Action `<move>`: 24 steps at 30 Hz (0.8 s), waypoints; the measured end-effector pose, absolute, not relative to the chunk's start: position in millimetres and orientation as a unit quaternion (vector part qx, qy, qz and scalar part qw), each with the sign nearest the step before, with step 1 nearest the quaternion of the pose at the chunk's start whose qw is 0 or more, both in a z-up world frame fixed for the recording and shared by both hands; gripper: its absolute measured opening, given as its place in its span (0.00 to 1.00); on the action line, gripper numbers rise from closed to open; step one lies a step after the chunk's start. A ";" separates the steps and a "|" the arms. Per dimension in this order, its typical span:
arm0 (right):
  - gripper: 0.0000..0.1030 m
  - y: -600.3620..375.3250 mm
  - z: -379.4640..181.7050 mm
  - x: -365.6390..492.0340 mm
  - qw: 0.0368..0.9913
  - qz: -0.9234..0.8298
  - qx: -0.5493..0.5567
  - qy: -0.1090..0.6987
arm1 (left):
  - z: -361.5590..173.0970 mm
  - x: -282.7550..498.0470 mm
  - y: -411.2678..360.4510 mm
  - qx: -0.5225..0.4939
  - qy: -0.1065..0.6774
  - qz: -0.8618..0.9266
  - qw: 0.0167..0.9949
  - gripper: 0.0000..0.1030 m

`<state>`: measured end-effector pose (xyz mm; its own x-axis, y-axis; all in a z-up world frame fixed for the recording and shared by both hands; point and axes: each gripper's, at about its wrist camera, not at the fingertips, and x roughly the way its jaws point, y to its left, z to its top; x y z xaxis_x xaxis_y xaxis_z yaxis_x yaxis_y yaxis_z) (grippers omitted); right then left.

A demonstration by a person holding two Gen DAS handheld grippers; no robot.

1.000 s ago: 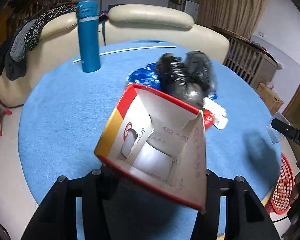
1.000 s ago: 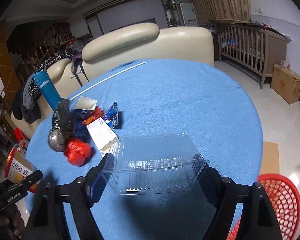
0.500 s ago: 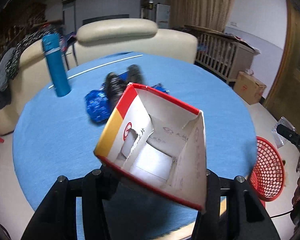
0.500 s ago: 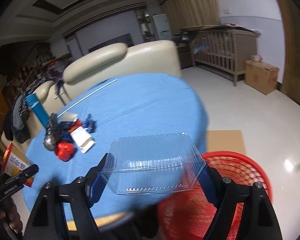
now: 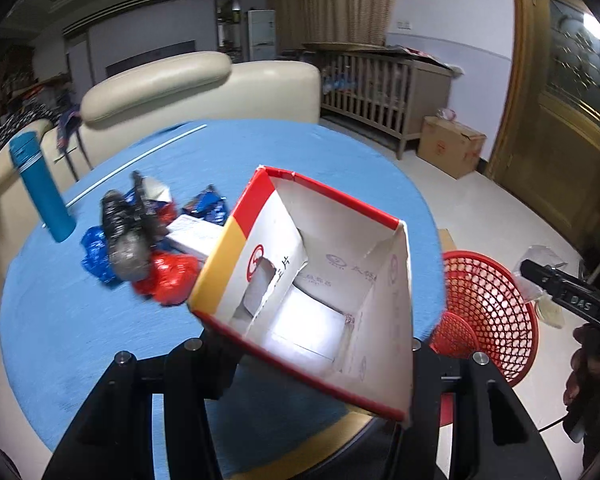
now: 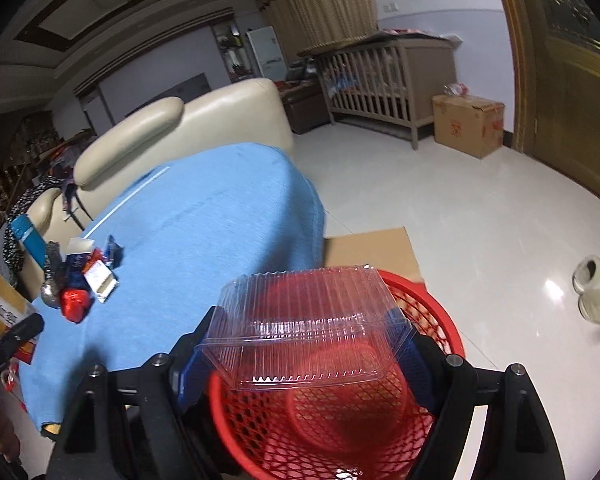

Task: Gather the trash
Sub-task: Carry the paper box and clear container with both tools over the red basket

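My left gripper [image 5: 311,364] is shut on an open red, yellow and white cardboard box [image 5: 315,292], held over the near right edge of the blue round table [image 5: 60,328]. My right gripper [image 6: 303,356] is shut on a clear plastic clamshell container [image 6: 307,328], held directly above the red mesh basket [image 6: 339,432] on the floor. That red basket [image 5: 495,304] lies right of the table in the left wrist view. A trash pile [image 5: 140,240] of black, blue and red wrappers with a small white box stays on the table; the same trash pile [image 6: 76,284] shows in the right wrist view.
A teal flask [image 5: 44,192] stands at the table's far left. A cream sofa [image 5: 188,88] lies behind the table. A flat cardboard sheet [image 6: 371,248] lies on the floor beside the basket. A wooden crib [image 6: 383,76] and a carton [image 6: 467,124] stand by the wall.
Both grippers have swung right, off the table's middle toward the basket. The clamshell now hangs over the basket; the box has come to the table's right edge. Both grips are unchanged.
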<state>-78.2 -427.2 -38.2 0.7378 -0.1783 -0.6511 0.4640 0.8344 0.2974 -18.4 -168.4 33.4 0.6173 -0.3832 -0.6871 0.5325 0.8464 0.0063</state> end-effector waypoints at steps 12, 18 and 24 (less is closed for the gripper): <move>0.82 -445.6 -75.1 -84.8 0.880 -0.191 0.253 0.354 | 25.6 -35.9 -220.1 0.150 0.357 -0.293 0.874 0.54; 0.82 -451.3 -82.9 -90.1 0.874 -0.196 0.259 0.360 | 25.5 -38.8 -239.9 0.163 0.356 -0.309 0.867 0.54; 0.82 -458.1 -91.2 -93.0 0.867 -0.201 0.265 0.370 | 20.0 -38.4 -255.6 0.172 0.362 -0.320 0.858 0.54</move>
<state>-93.0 -458.1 -91.2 0.6457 -0.1530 -0.7481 0.5452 0.7783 0.3114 -38.4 -255.6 20.0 0.5328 -0.4242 -0.7323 0.6741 0.7359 0.0642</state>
